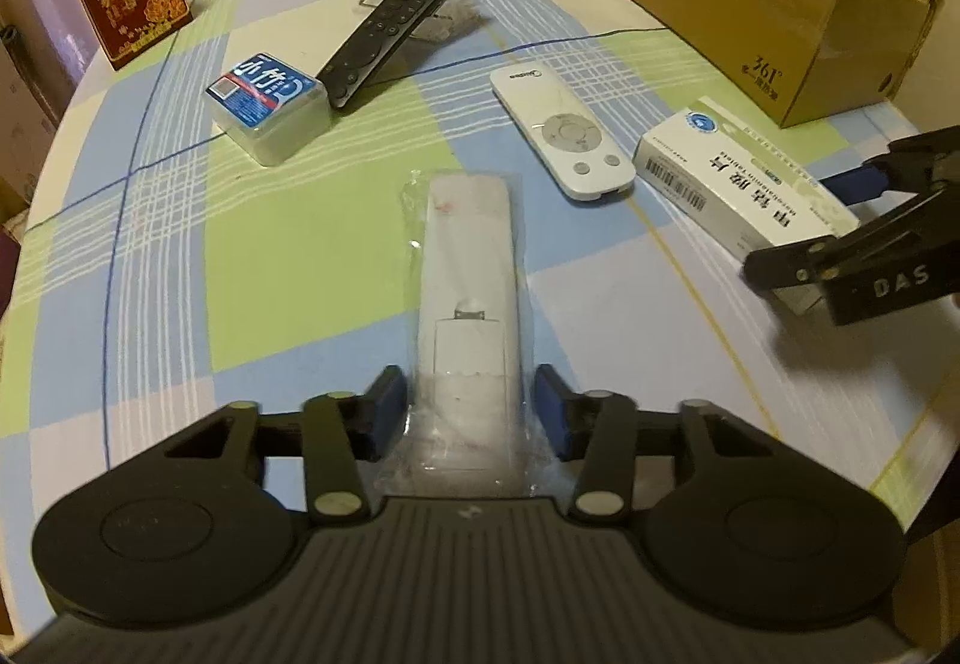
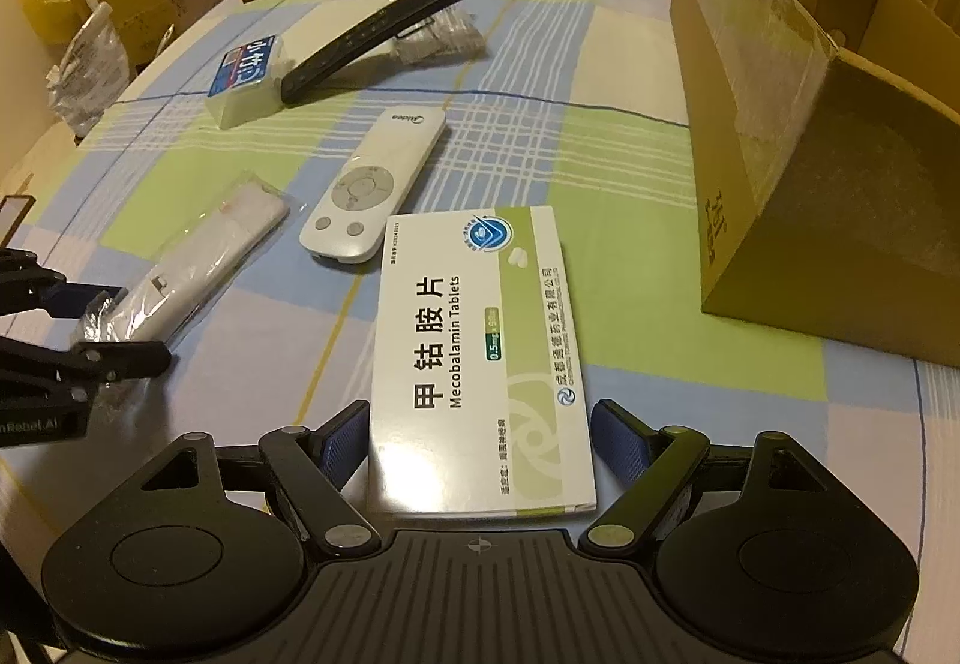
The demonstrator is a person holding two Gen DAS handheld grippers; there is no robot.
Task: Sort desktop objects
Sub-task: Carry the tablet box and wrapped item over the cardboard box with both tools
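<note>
Left wrist view first: we have our left gripper (image 1: 471,412) straddling the bagged white remote (image 1: 468,280), blue fingers (image 1: 387,394) spread on either side of it with a sliver of gap each way, so nothing is gripped yet. We come in along its length, we judge, because the narrow width is what fits between the fingers.

Over on the right wrist view, our right gripper (image 2: 480,442) does the same with the medicine box (image 2: 474,358): fingers (image 2: 618,439) open, bracketing its near end, box flat on the desk (image 2: 630,274). The left finger sits almost against the carton; the right one stands apart.

Both items lie toward the desk's near edge. The cardboard box (image 2: 780,136) stands open by the right edge, likely the drop spot. The Midea remote (image 2: 375,184) lies between our two targets, untouched.
</note>
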